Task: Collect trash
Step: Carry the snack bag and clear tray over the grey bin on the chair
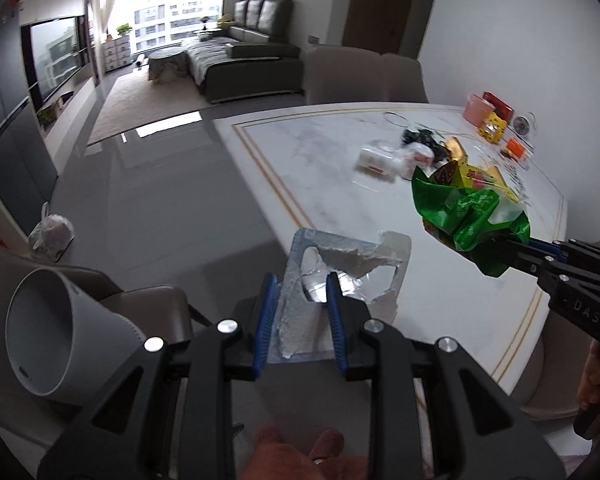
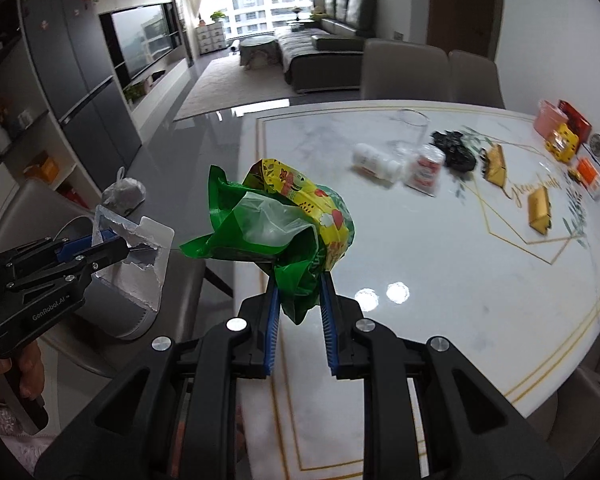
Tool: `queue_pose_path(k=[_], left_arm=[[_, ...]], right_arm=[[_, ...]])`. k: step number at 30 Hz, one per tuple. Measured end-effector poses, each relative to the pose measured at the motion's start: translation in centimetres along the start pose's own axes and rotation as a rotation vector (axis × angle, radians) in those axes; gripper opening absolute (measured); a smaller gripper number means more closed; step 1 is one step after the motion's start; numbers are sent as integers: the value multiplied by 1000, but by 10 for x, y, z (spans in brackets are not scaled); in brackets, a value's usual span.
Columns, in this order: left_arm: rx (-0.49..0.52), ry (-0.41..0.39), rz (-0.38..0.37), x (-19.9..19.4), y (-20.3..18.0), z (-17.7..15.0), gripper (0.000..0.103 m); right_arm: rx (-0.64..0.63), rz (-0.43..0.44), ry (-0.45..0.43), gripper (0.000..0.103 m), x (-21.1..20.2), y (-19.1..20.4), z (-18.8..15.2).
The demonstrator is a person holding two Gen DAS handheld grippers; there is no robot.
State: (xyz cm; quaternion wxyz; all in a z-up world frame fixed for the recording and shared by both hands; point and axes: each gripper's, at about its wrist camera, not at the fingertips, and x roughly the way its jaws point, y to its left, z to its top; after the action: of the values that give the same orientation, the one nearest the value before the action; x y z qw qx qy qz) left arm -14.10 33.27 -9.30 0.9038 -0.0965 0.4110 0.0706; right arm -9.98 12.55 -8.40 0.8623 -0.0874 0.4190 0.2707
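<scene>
My left gripper [image 1: 301, 280] is shut on a torn silver blister pack [image 1: 339, 264] and holds it above the table's near left corner; it also shows in the right wrist view [image 2: 140, 256]. My right gripper [image 2: 298, 280] is shut on a crumpled green and yellow wrapper [image 2: 276, 224], held in the air over the table's left edge; the wrapper also shows in the left wrist view [image 1: 471, 216]. A grey cylindrical bin [image 1: 56, 332] with an open mouth stands on a chair left of and below my left gripper.
The white marble table [image 2: 439, 248] carries white bottles [image 2: 373, 162], a clear glass [image 2: 411, 126], a black crumpled item [image 2: 453, 146], gold packets [image 2: 539, 206] and small boxes [image 2: 561, 144] at the far right. A tied plastic bag [image 1: 52, 236] lies on the floor. Chairs stand behind the table.
</scene>
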Motion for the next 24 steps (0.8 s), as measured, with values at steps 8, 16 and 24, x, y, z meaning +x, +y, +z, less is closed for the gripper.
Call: queue_pose_path(k=[8, 16, 24], left_arm=[[-176, -9, 171, -41, 141, -15, 26], [-303, -22, 325, -80, 279, -26, 26], [-436, -10, 408, -101, 343, -49, 26]], right_arm=[[-191, 165, 17, 18, 42, 163, 42], [-309, 320, 49, 18, 84, 341, 59], [-424, 370, 101, 18, 112, 438, 66]])
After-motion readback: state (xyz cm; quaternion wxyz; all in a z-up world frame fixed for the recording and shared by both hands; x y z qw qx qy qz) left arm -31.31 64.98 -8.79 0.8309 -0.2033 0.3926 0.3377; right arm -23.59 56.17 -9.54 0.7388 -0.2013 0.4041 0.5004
